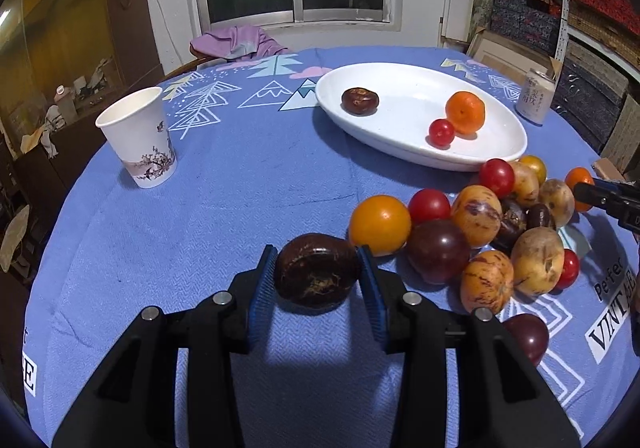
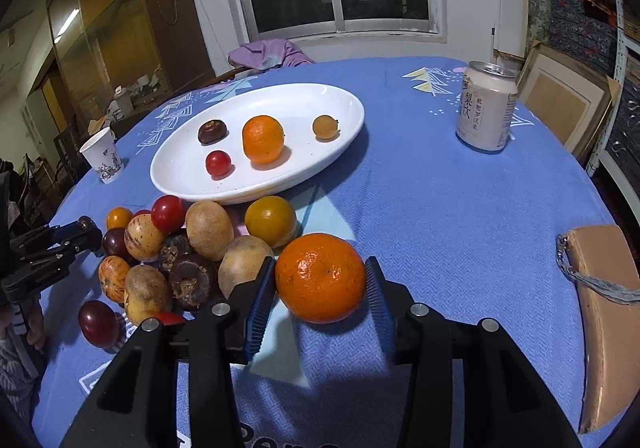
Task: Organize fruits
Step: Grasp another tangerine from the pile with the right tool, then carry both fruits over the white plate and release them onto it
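My left gripper (image 1: pixel 318 274) has its blue pads closed against the sides of a dark brown water chestnut (image 1: pixel 317 274), which sits low over the blue cloth of the bench (image 1: pixel 240 207), just left of the fruit pile (image 1: pixel 480 232). My right gripper (image 2: pixel 320 280) holds a mandarin (image 2: pixel 320 278) between its pads at the right edge of that pile, close to the cloth; I cannot tell whether either fruit is lifted clear. The white oval plate (image 2: pixel 180 167) lies beyond the pile and carries a chestnut (image 2: pixel 212 131), a cherry tomato (image 2: pixel 218 162), an orange (image 2: pixel 263 139) and a small yellow fruit (image 2: pixel 325 126), all apart from one another. A paper cup (image 1: pixel 138 135) stands far left, a drink can (image 2: pixel 486 107) far right, and a tan pouch (image 2: pixel 608 312) lies at the right edge
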